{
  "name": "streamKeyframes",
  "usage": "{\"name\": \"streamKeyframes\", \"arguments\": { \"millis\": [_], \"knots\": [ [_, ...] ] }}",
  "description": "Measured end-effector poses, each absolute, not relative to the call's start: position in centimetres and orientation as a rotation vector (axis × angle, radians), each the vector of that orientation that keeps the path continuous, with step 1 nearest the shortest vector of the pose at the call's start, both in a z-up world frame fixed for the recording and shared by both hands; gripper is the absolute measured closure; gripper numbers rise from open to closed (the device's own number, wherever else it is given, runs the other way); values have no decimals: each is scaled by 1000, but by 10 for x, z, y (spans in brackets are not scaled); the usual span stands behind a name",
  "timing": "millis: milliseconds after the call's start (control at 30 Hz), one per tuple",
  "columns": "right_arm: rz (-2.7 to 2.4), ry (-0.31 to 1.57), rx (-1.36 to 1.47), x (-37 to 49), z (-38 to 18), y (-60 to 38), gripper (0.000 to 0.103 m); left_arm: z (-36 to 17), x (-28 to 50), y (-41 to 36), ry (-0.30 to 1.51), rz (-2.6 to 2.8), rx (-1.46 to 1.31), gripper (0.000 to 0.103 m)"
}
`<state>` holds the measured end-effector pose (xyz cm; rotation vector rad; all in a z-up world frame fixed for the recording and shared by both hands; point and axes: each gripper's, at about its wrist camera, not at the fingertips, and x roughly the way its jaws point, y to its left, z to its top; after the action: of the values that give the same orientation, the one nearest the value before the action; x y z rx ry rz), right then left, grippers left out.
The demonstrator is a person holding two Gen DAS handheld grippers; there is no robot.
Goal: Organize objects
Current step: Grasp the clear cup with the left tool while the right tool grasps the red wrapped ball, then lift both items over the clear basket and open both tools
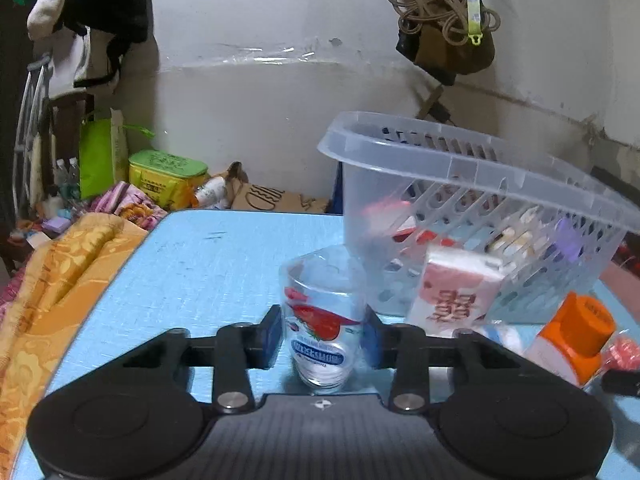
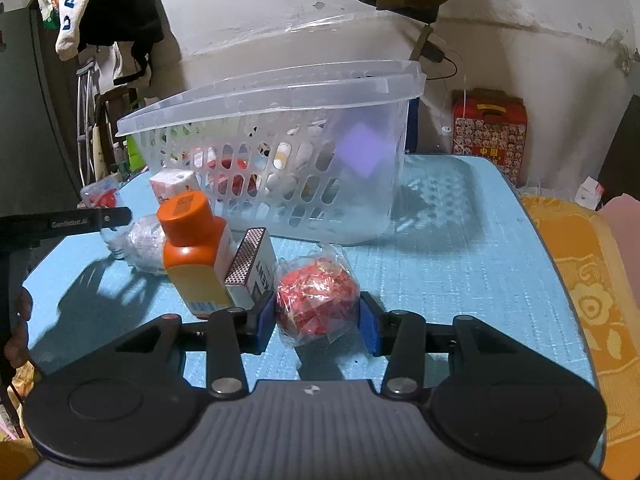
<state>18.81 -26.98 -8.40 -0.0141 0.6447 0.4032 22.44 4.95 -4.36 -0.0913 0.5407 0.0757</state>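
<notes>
Basket sits at table's far side. Left gripper clamps the clear cup; right gripper brackets the red packet, pad contact unclear. We lift the cup upright, clearing the rim.

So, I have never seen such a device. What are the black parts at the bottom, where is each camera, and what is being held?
Each picture comes from a camera on a hand-held gripper, looking along its two fingers. In the left wrist view, the left gripper is shut on a clear plastic cup. In the right wrist view, the right gripper has a red wrapped packet between its pads. On the blue table stand a clear basket, an orange-capped bottle and a matchbox.
</notes>
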Motion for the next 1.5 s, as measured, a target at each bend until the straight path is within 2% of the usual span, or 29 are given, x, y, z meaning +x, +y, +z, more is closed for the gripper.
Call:
{"name": "streamKeyframes", "arguments": {
  "millis": [433,1033,1233,1300,1433,1500],
  "knots": [
    [391,601,-4,184,-74,-272,56,-11,184,39,425,-16,-78,60],
    [463,396,43,153,-28,-274,56,32,143,1,276,-153,-38,60],
    [414,293,-65,196,17,-241,56,76,193,-20,262,-135,-73,60],
    [424,314,-29,223,24,-239,56,89,223,-21,280,-137,-115,60],
    [361,412,-104,274,14,-223,56,78,278,-21,357,-81,-142,60],
    [368,441,-57,290,9,-223,56,63,297,-20,405,-85,-161,60]
  ]
}}
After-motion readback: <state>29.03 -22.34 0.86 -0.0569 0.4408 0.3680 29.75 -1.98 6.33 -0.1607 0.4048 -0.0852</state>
